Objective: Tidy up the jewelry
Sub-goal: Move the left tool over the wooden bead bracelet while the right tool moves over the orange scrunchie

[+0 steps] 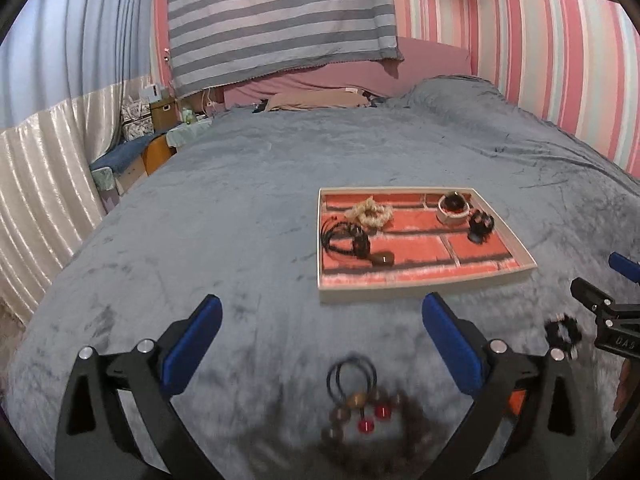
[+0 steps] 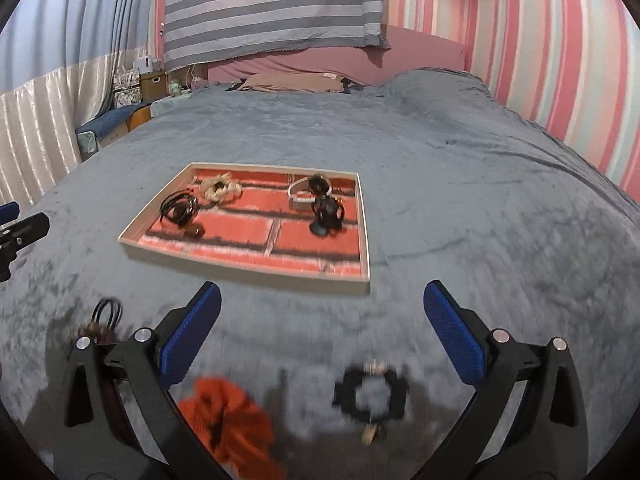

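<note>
A shallow tray (image 1: pixel 424 294) lined with a red brick pattern lies on the grey blanket. It holds a cream scrunchie (image 1: pixel 368 212), black cords (image 1: pixel 344 240), a white bangle (image 1: pixel 454 210) and a black hair tie (image 1: pixel 480 224). My left gripper (image 1: pixel 322 308) stands open above black hair ties with red and brown beads (image 1: pixel 356 400), without touching them. My right gripper (image 2: pixel 322 296) is open too, over a black scrunchie (image 2: pixel 372 396), with an orange scrunchie (image 2: pixel 228 424) by its left finger. The tray (image 2: pixel 248 276) lies beyond both.
The grey blanket (image 1: pixel 240 200) covers a wide bed. Pillows and a pink headboard (image 1: pixel 432 60) are at the far end, with a striped cloth hanging above. The pink striped wall (image 1: pixel 560 80) runs along the right, and curtains and boxes stand at the left.
</note>
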{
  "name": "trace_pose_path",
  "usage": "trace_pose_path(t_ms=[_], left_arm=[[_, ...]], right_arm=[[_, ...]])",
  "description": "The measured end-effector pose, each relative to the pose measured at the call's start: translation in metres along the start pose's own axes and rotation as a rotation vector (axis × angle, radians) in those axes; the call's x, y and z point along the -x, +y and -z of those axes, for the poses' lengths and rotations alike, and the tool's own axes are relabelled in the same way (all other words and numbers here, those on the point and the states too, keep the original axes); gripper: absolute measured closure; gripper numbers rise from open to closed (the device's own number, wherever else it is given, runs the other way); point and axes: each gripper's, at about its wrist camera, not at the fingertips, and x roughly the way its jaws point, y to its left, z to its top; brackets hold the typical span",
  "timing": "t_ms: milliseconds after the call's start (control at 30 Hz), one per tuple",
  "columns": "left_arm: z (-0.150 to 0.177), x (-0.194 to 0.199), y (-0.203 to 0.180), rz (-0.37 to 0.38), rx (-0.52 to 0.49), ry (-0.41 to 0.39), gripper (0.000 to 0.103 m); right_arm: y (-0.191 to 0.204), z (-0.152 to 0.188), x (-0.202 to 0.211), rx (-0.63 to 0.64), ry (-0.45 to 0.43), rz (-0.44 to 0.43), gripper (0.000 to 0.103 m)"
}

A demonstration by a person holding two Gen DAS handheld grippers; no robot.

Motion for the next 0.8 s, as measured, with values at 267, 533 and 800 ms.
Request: trace_pose_path(t_ms=[267, 533, 800], left_arm=[[0.058, 0.006, 0.003, 0.013, 0.055, 0.076, 0.005], [0.094, -0.019, 0.000, 0.045, 0.079, 0.175, 0.005], [0.104, -0.035, 0.005, 0.095, 0.105, 0.211, 0.007]], right_arm=[[0.020, 0.055, 0.011, 0.010, 0.051, -0.012, 0.004], [0.026, 0.086, 0.000, 0.018, 0.106, -0.008, 0.004], [0.023, 0.089, -0.002, -0.006, 0.093, -0.031, 0.011]])
